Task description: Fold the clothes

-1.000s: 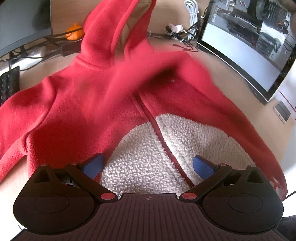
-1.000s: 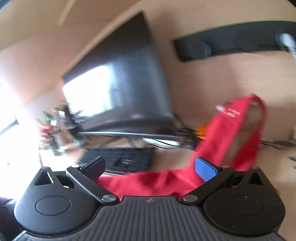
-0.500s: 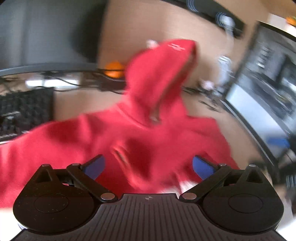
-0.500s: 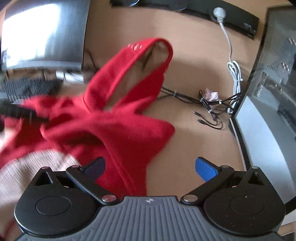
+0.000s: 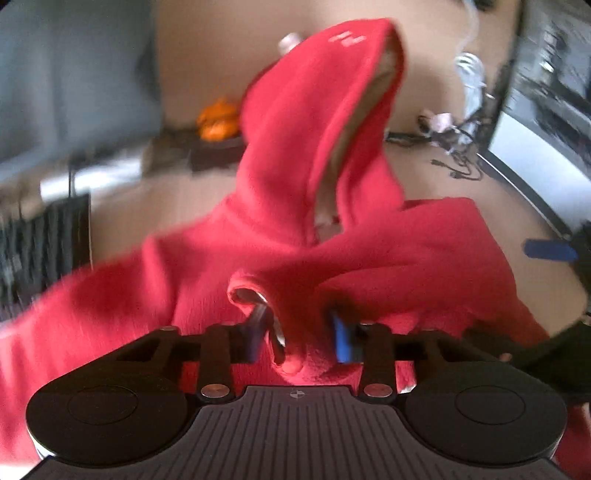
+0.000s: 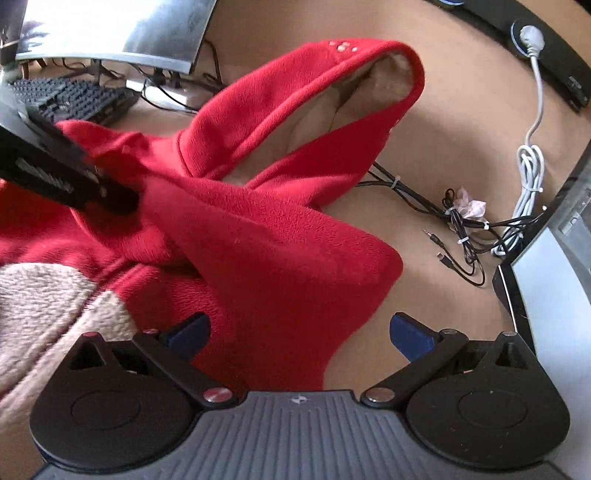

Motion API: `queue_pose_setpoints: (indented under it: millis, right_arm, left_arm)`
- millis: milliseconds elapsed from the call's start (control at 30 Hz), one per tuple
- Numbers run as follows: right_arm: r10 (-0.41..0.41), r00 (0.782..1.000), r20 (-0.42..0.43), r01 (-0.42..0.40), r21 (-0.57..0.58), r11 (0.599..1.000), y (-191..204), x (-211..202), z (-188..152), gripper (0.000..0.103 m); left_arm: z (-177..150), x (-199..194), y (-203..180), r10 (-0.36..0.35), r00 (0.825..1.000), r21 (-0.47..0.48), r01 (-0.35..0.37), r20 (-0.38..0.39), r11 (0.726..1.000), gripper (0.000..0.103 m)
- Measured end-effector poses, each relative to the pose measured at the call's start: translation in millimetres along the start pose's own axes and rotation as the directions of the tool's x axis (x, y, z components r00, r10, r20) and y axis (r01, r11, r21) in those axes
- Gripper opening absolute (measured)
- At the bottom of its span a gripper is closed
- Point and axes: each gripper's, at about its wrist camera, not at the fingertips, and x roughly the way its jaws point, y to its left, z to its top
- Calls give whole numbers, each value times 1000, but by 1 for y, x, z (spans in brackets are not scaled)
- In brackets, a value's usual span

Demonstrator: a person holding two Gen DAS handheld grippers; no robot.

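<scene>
At the middle of the desk, spread front-up: a red fleece hoodie [image 6: 266,236], cream pile on the belly panel, hood [image 6: 306,107] pointing away toward the back wall. Half a second ago lay loose under wide-open jaws; now pinched at a bunched cuff or fold [image 5: 291,317] by the left gripper [image 5: 299,332], fingers drawn nearly together with red cloth packed between the pads (view blurred, so which hem exactly cannot be told). Seen from the right wrist as a dark bar [image 6: 70,173] reaching into the chest near the neck. Right-side sleeve already lying across the chest, forming a thick diagonal flap [image 6: 295,258], where a second back the cream front was all exposed. Probably means first sleeve fold done, and grip just taken for the next fold.

Right gripper [image 6: 299,332] spread wide, holding nothing, hovering over the folded flap's edge with bare desk under its outer finger.

Beneath all this: a tan wooden desk [image 6: 443,118], smooth, little friction for dragging fleece. Round about, crowding: a keyboard [image 6: 74,96] and a monitor [image 6: 122,29] at the far left, a second screen [image 6: 554,280] at the right edge, a tangle of black cables [image 6: 458,236], a coiled white cord [image 6: 528,173], something orange [image 5: 218,122] behind the hood. Not much free room for swinging cloth.
</scene>
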Motion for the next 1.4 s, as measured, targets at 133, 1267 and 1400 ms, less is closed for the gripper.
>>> queue_pose_setpoints:
  millis: [133,1267,1400]
  right_arm:
    - [-88,996,29,87,27,996,-10,1,3,103]
    - [395,918,27,-375,383,844,-7,31,23,103]
    - [445,896,8,-415,376,829,-18,27,33,103]
  left_arm:
    - [14,-17,-1,34,996,65,-40,85,997,28]
    - [14,25,55,-206,979,-224,201,2,953,87]
    - [15,41,55,-214,976,-245,198,-37,949,89]
